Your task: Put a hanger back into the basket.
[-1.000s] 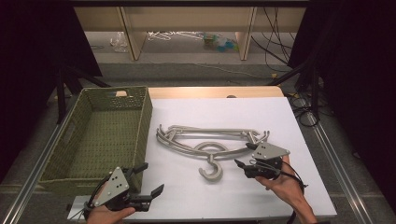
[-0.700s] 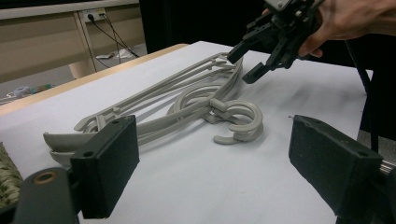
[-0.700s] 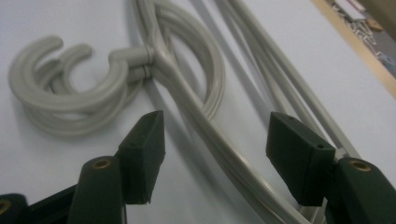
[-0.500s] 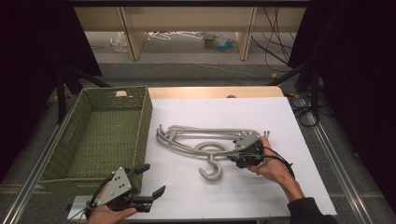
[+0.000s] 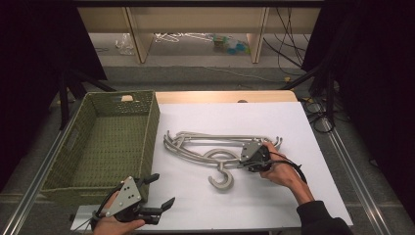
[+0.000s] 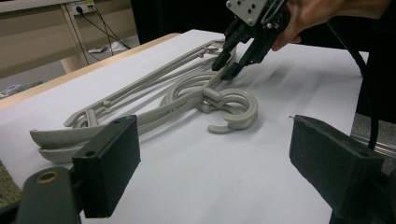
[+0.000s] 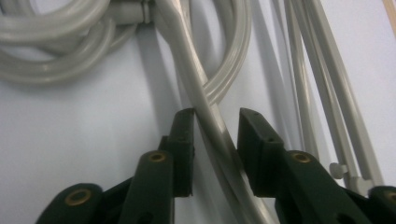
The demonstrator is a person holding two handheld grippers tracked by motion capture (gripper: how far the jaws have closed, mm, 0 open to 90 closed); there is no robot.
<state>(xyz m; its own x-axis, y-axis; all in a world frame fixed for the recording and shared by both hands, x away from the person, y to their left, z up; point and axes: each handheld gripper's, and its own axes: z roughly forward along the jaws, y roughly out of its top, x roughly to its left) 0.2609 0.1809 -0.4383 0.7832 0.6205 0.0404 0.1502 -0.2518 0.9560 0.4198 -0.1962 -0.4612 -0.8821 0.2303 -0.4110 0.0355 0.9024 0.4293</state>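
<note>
A stack of grey plastic hangers (image 5: 215,147) lies on the white table top (image 5: 274,117), hooks curling toward the front. My right gripper (image 5: 243,164) is down on the stack just right of the hooks. In the right gripper view one hanger arm (image 7: 205,107) runs between its jaws (image 7: 217,126), which have just been closing. The left pad meets the arm and a narrow gap shows at the right pad. The left gripper view catches that gripper (image 6: 227,65) tipped onto the hangers (image 6: 187,93). My left gripper (image 5: 164,190) rests open near the front edge, nothing between its pads (image 6: 215,154).
A green wicker basket (image 5: 152,127) stands at the table's left, beside the hangers' left ends. Black cables (image 5: 318,112) hang off the right edge. Wooden shelving (image 5: 142,39) and floor clutter lie beyond the table's far end.
My right gripper has slid left over the hangers toward the hooks and lowered onto them, its jaws narrowing around one hanger arm. The left gripper has stayed put.
</note>
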